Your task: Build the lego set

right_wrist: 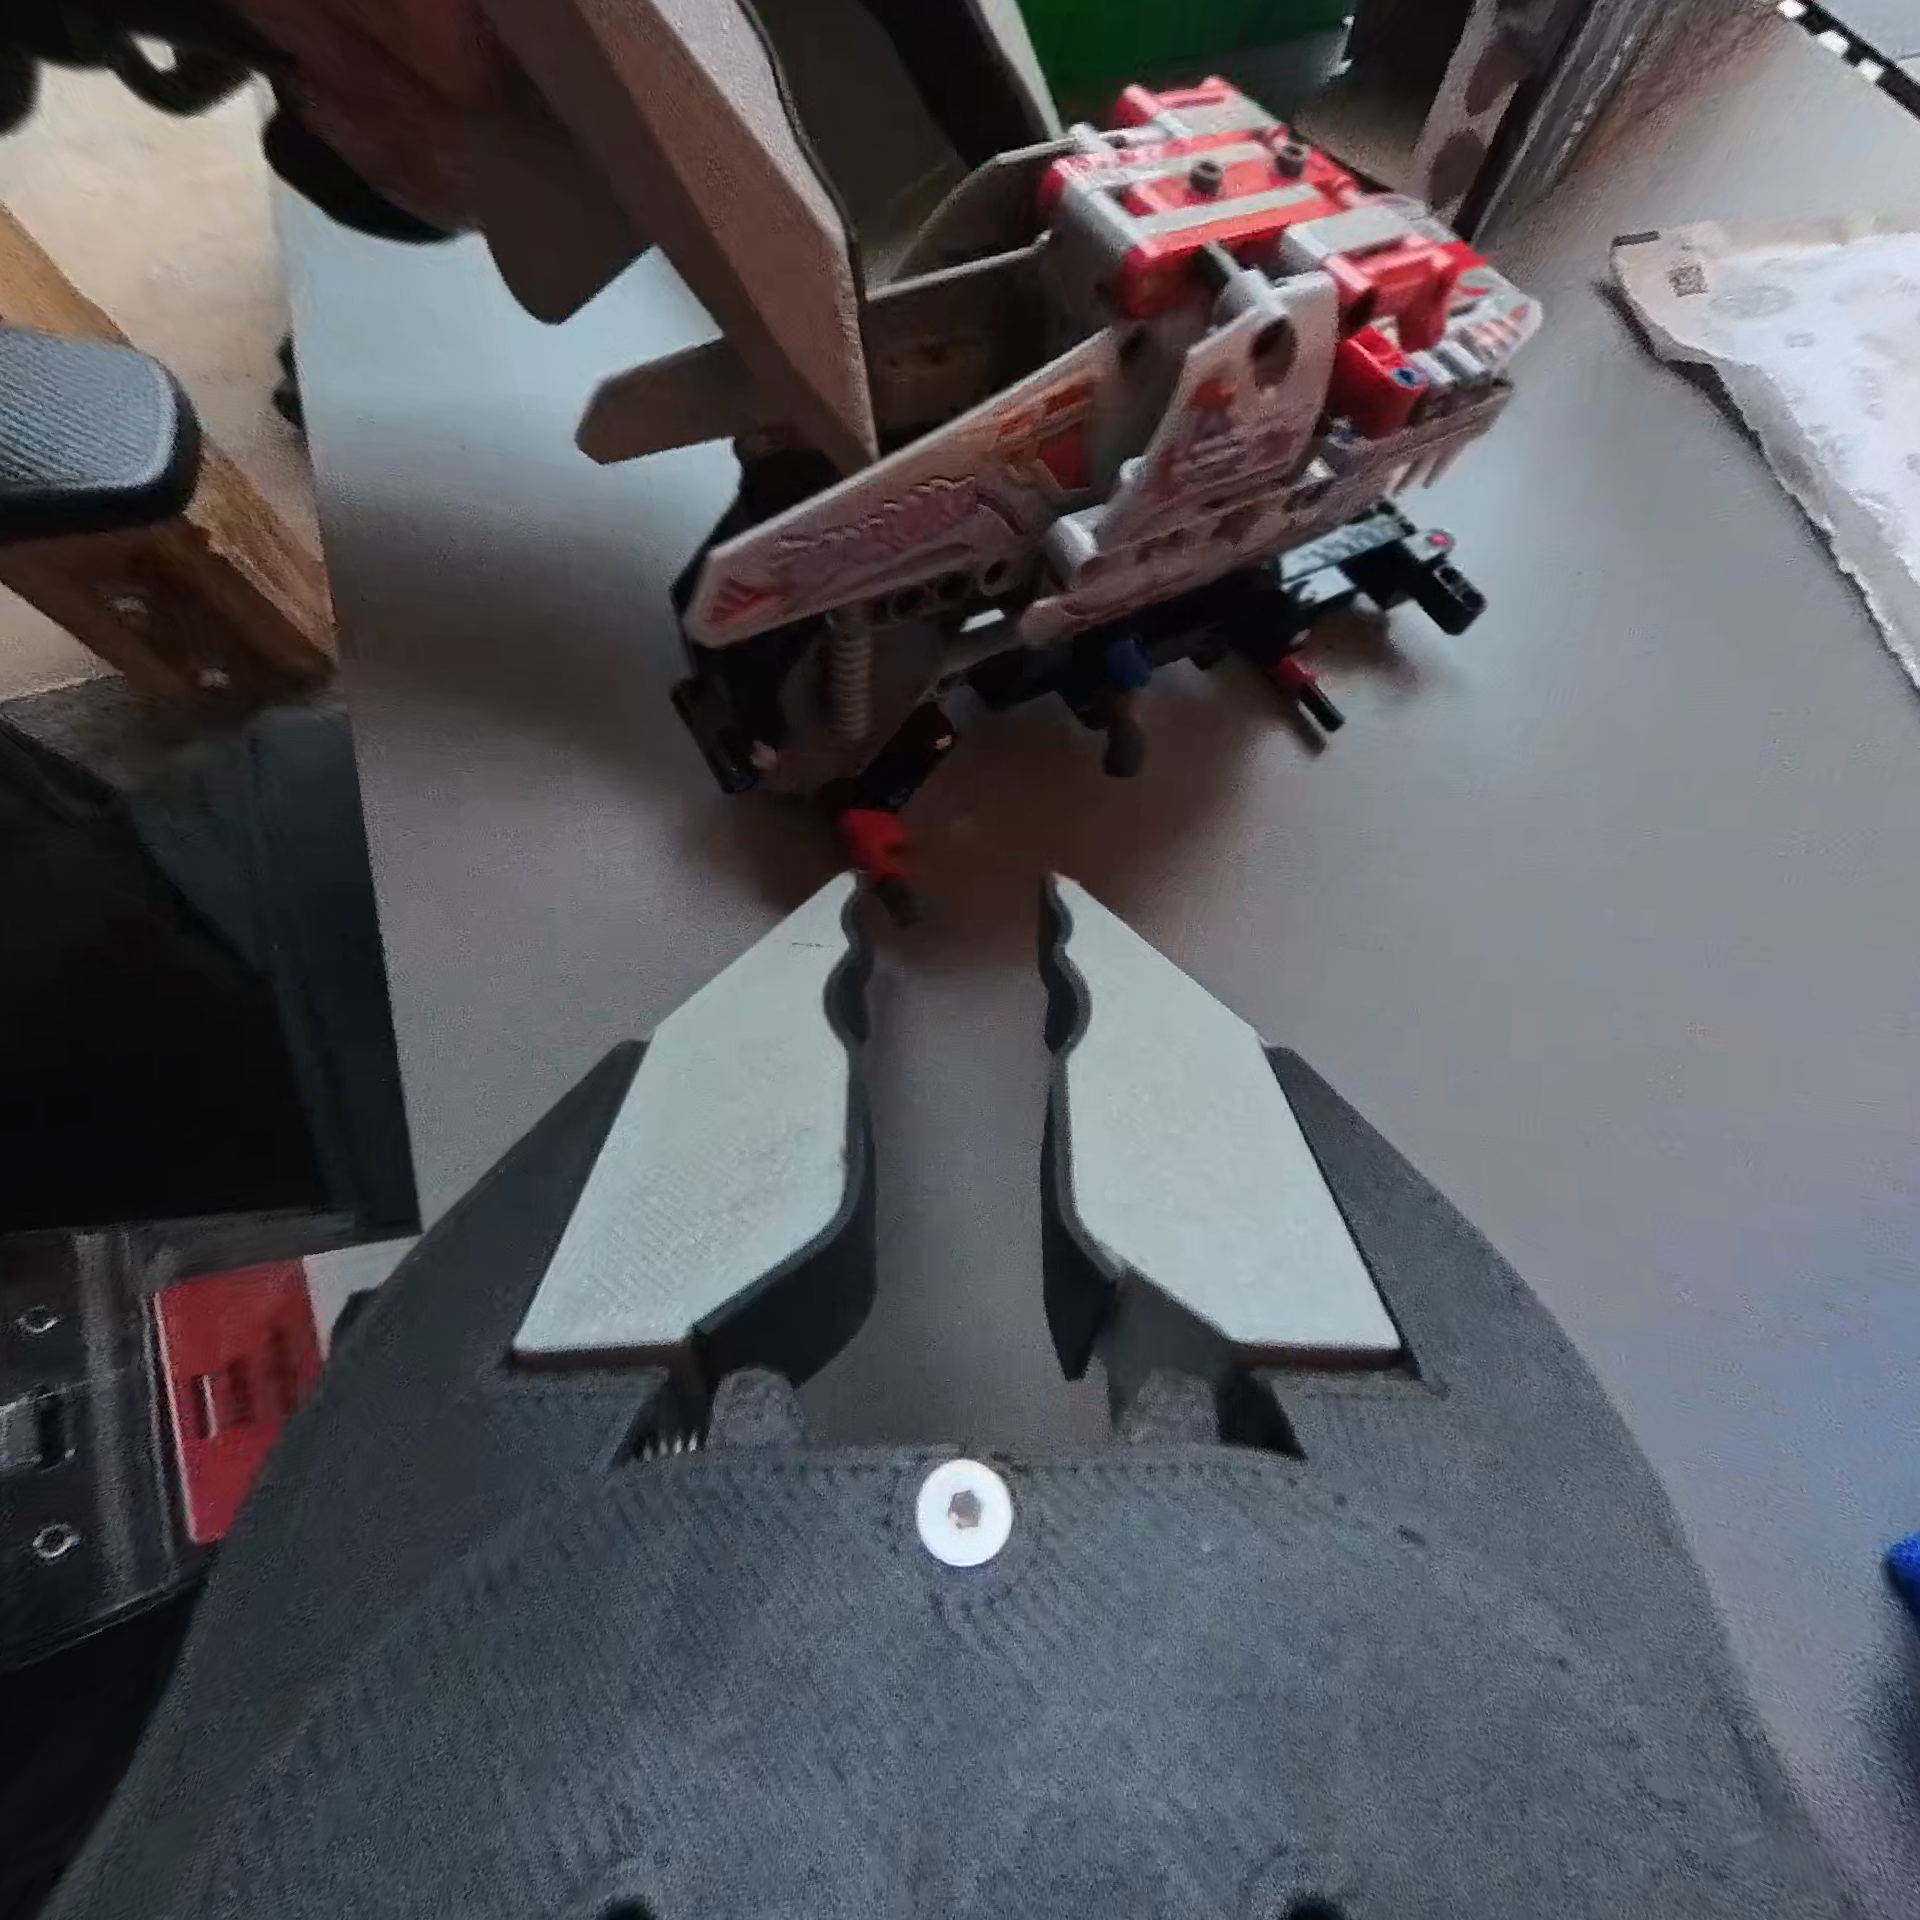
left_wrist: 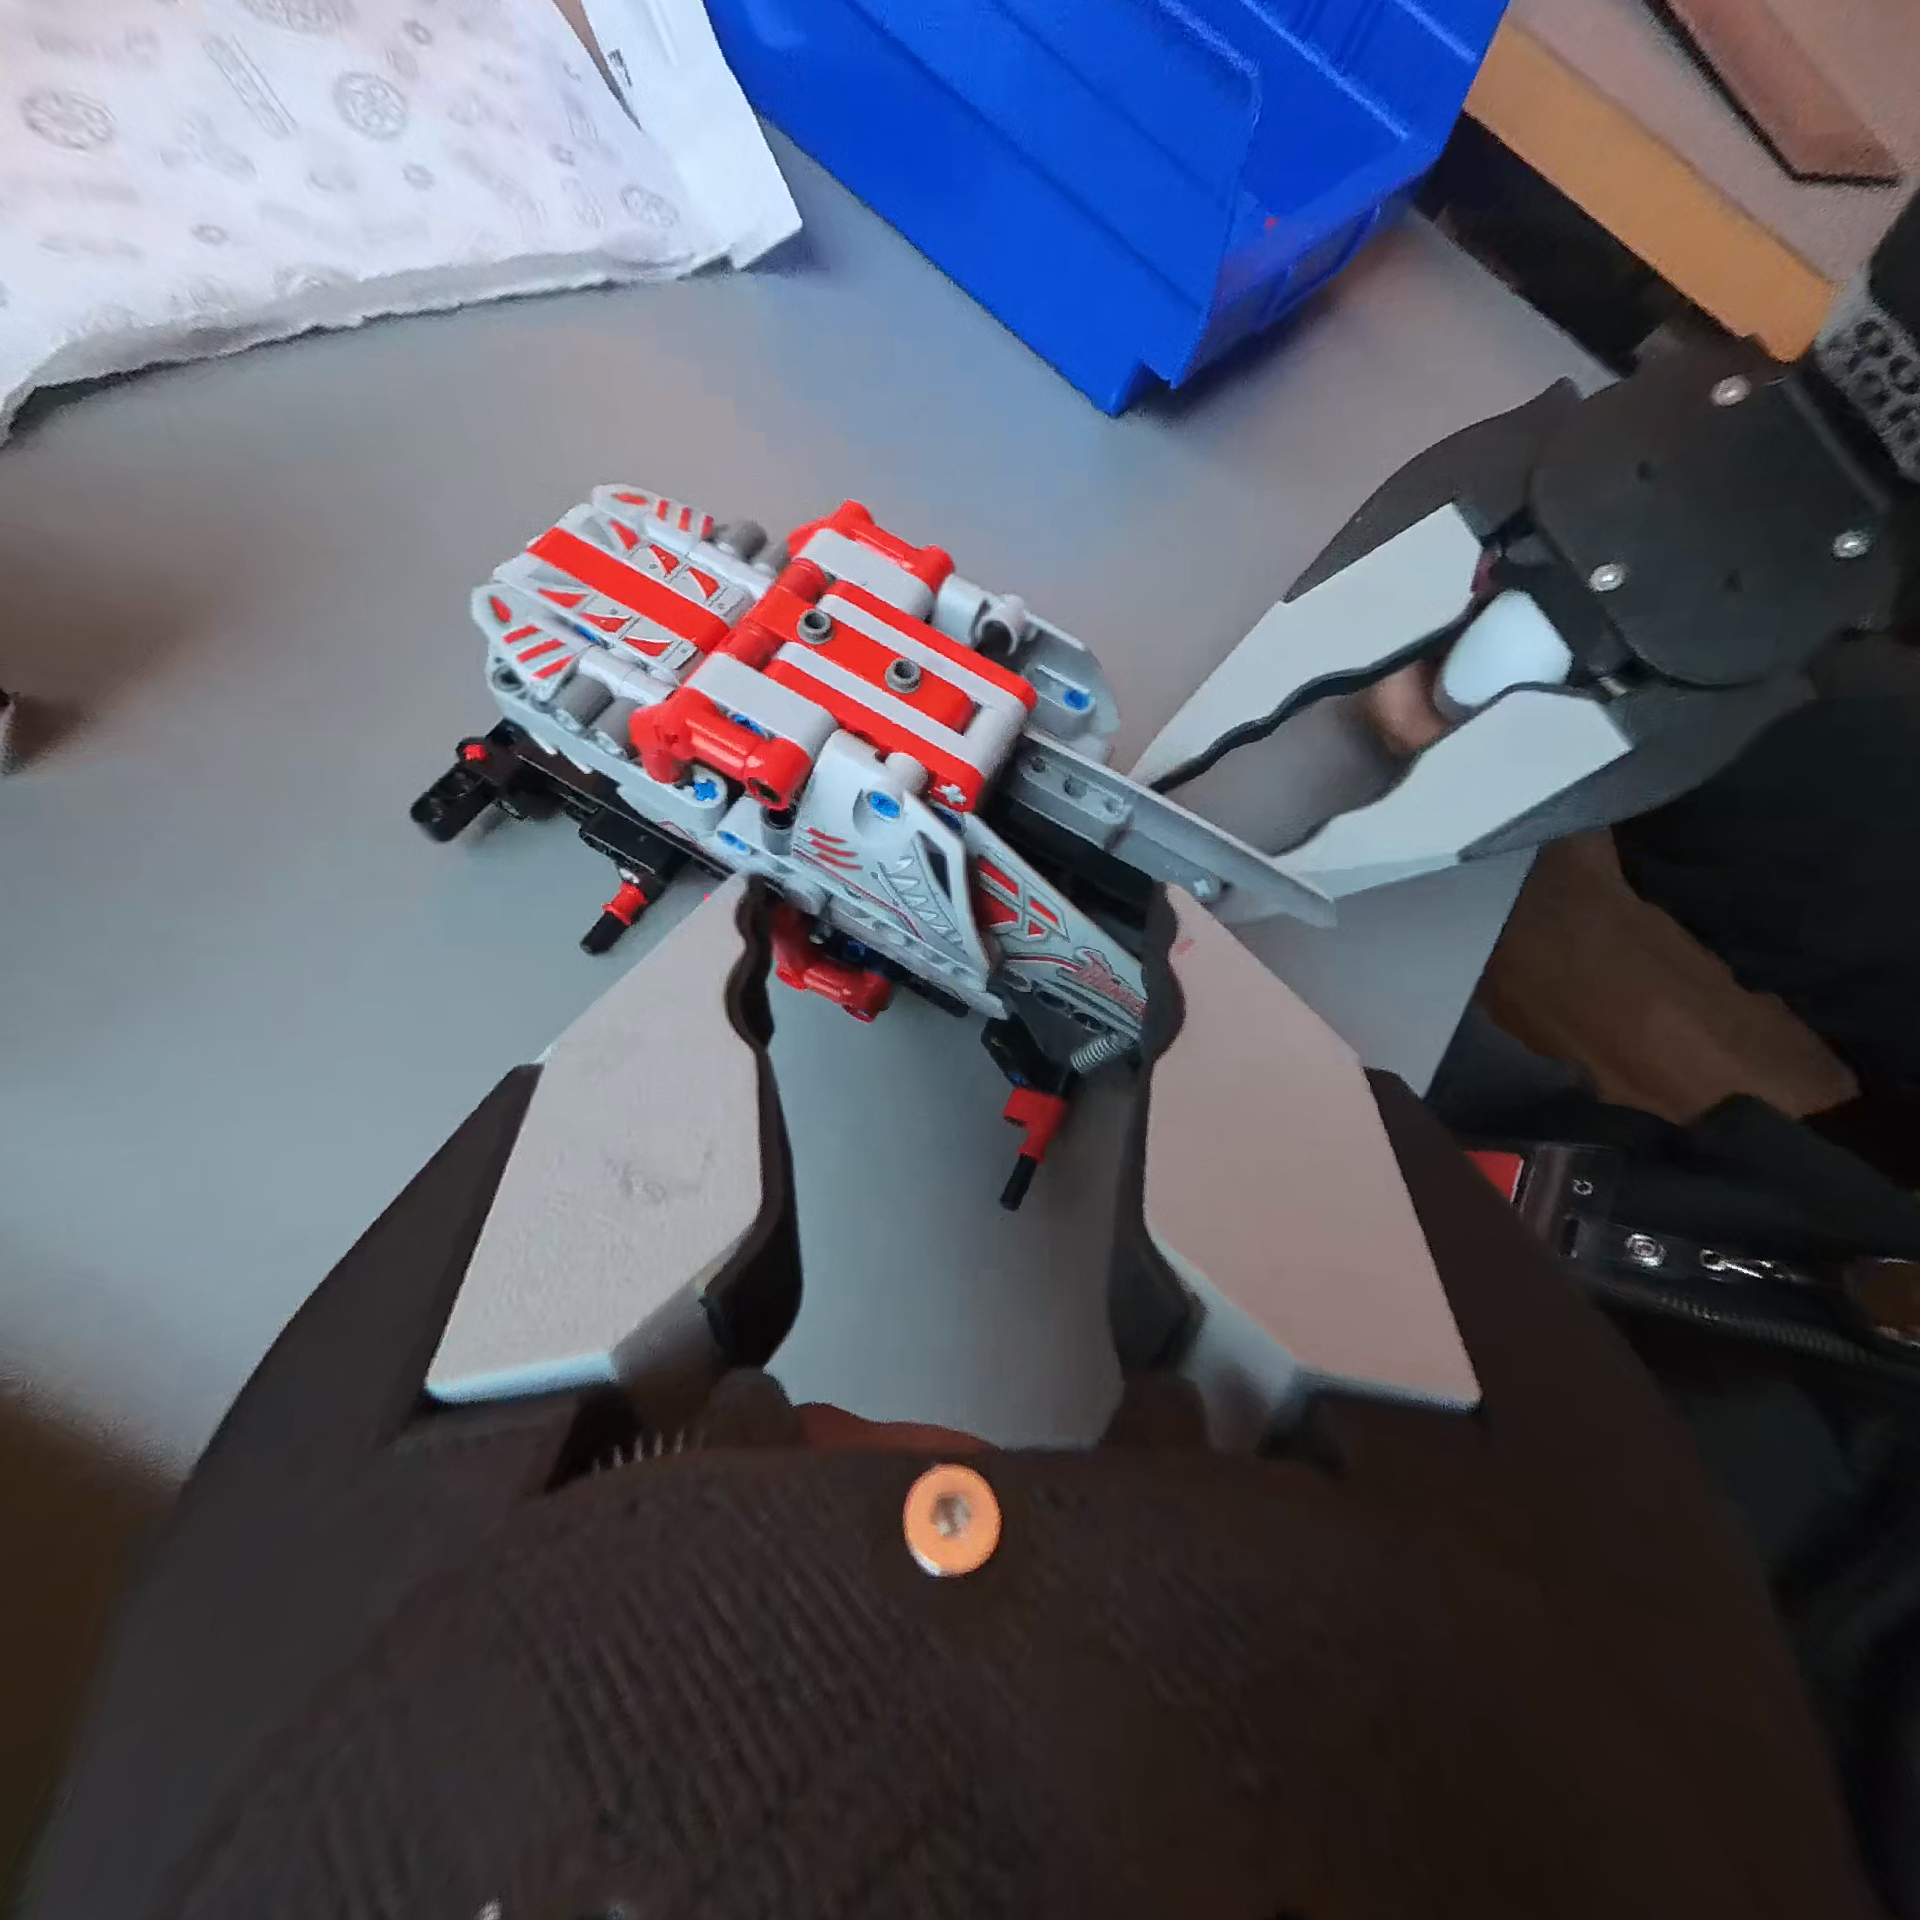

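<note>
— Status of the red, grey and black brick-built vehicle model (left_wrist: 790,727)?

— It sits on the grey tabletop (left_wrist: 260,883), near the blue plastic bin (left_wrist: 1091,187). The left gripper (left_wrist: 951,914) is closed around its near end, steadying it.

— And the right gripper (right_wrist: 951,894)?

— Parted, empty, just short of the model's red axle connector (right_wrist: 878,836).

— Next move?

— Likely a precise approach; wheels appear unfitted.
</note>
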{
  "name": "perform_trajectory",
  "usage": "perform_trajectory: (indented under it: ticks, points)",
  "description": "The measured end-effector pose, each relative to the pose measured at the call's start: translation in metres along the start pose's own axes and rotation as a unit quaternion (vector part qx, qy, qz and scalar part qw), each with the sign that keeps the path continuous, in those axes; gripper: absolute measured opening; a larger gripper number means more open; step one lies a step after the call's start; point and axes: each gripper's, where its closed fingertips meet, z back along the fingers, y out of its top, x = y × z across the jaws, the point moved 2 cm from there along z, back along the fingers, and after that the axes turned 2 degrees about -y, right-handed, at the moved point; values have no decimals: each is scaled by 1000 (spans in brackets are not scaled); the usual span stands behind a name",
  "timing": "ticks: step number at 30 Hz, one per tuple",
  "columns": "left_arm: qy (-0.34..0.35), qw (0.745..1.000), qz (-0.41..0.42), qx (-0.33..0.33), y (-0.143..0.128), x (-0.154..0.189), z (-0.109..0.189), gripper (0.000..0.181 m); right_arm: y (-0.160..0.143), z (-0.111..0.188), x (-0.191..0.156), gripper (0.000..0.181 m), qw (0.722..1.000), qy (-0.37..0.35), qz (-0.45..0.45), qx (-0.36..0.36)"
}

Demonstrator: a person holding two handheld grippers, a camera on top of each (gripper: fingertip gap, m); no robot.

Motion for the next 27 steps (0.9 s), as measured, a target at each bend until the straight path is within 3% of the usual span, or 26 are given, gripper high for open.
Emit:
perform_trajectory:
  ticks: [4,9,15,17,21,22,23,27]
  points:
    - [-30,999,29,26,-1,-11,13,50,8,-1,19,26,999,-17,-26,24]
    - [-47,998,44,27,-4,-13,18,47,24,-19,4,17,999,17,4,33]
    - [-2,998,-55,8,19,18,36,65,29,-44,2,5,999,4,36,-1]
    - [40,995,-80,-42,13,15,28,78,31,-46,2,5,999,-1,44,-1]
    - [95,986,-89,-101,-2,-4,7,76,33,-45,-1,5,995,-34,90,7]
    - [107,985,-85,-103,-4,-9,2,92,32,-45,-1,5,994,-46,100,3]
    - [89,989,-75,-96,-4,-6,-1,81,32,-45,1,4,992,-62,106,3]
    - [85,988,-83,-103,-4,-5,1,78,32,-45,1,5,992,-70,108,4]
